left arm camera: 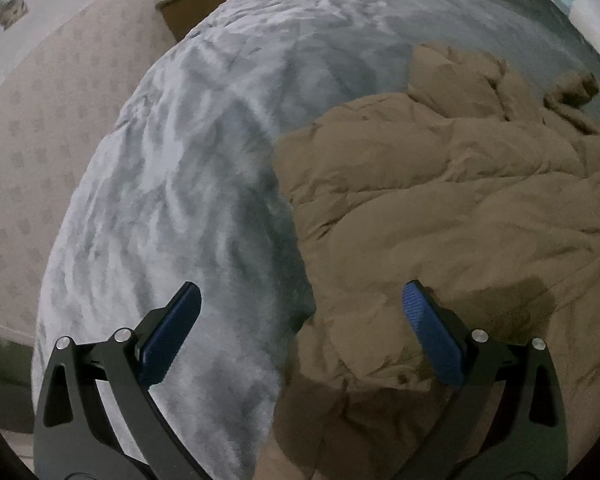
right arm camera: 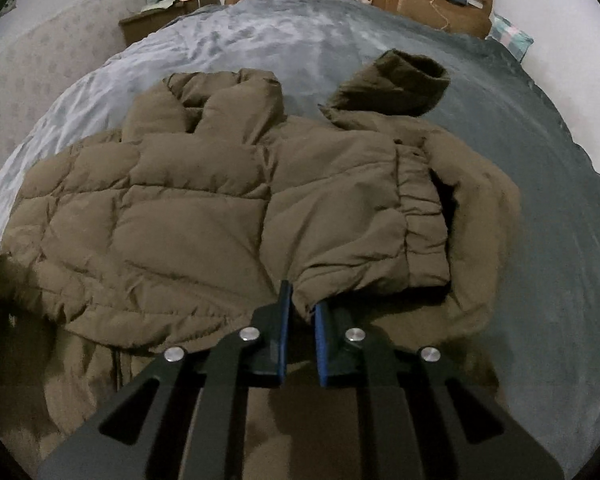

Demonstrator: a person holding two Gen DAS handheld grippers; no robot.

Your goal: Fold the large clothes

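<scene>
— Dim room, flat cool light; the grey bedspread (left arm camera: 188,184) shimmers pale on its left side and goes dark toward the right in both views.

— Shadows?

— Soft dark patches on the brown jacket (right arm camera: 204,216) just ahead of the gripper fingers. Grainy, slightly smeared detail. Fisheye bends the bed into a dome; black corners ring each frame.
</scene>
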